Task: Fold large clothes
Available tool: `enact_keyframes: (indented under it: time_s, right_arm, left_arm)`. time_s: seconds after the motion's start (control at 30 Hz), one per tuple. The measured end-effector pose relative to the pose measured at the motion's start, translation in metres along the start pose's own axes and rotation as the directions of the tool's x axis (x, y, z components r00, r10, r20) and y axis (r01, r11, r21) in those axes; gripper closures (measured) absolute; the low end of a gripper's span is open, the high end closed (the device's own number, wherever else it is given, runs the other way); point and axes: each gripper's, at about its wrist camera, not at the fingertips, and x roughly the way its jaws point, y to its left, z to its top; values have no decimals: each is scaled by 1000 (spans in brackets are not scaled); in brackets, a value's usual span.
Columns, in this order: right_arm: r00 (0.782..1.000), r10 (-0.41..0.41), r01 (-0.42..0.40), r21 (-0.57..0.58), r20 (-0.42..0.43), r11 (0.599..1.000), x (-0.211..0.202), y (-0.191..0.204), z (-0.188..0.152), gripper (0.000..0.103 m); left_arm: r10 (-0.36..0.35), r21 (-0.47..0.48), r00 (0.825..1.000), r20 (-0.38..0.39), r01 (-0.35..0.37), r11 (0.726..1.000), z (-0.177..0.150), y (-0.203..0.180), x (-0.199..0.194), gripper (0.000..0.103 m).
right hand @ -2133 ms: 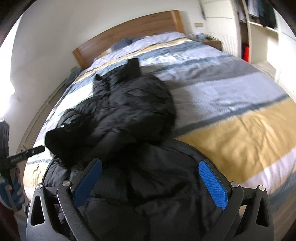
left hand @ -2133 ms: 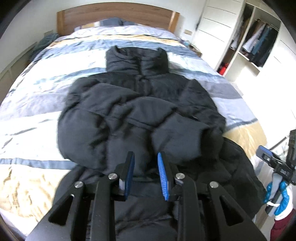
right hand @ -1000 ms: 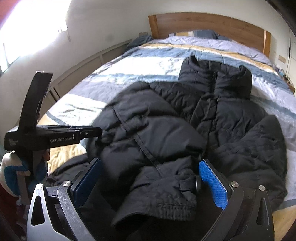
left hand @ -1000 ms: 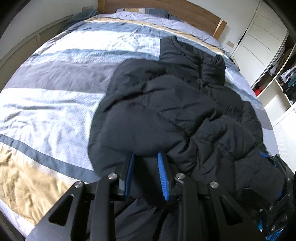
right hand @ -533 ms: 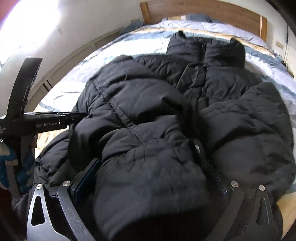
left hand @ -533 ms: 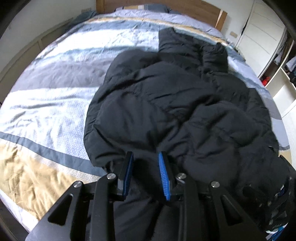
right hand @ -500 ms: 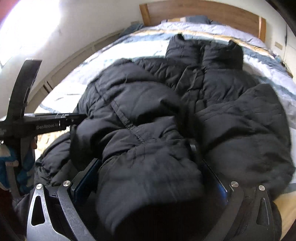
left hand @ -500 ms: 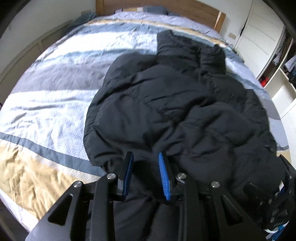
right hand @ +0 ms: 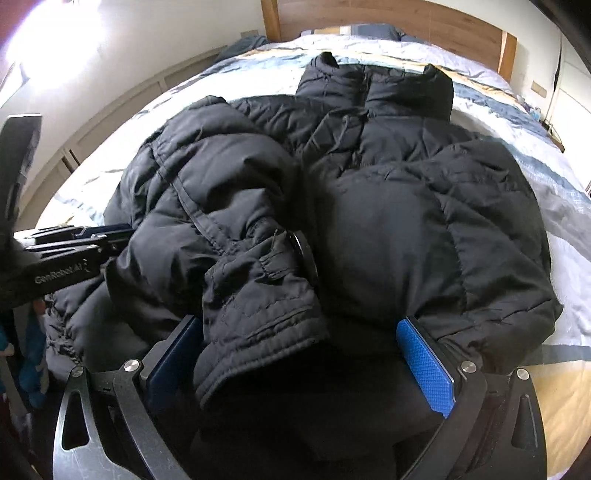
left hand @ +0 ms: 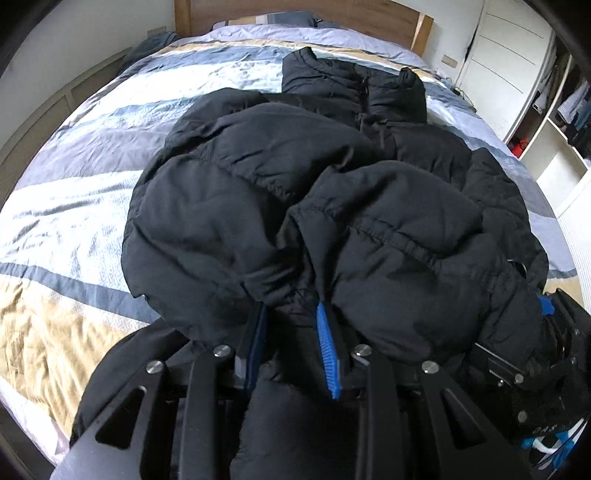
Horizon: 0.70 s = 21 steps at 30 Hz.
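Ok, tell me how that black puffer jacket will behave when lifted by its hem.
The jacket will probably flop and sag: it already lies in soft, bulging folds on the bed. Its puffy quilting suggests it's light for its bulk. The cuff lies loose on top and may slide off.

Both wrist cams close over jacket, facing headboard

Jacket on bed, collar twd headboard.

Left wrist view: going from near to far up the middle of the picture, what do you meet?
Left hand-held gripper → bunched sleeves of the black puffer jacket → the jacket's collar → striped bedding → pillows → wooden headboard.
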Motion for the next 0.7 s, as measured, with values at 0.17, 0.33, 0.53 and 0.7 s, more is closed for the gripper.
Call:
enact_keyframes:
  time_s: [0.17,0.33,0.53,0.7]
  right_arm:
    - [1000,-19,19,1,1,1000,-12,1,-5,1]
    - [999,-29,28,17,39,999,-38,-2,-15,1]
    - [996,-39,36,33,83,999,-66,-5,-28,1]
    - [993,-53,47,61,106,997,-86,-9,-44,1]
  left_arm:
    - [12,8,1000,7,-12,1000,-6,-1,-15,76]
    - [-10,-28,1000,9,11,1000,-10,3,-30,76]
    - [-10,-21,999,33,10,1000,-17,-2,-50,76]
    - [-31,-5,999,41,31,1000,-25,-7,-64,76]
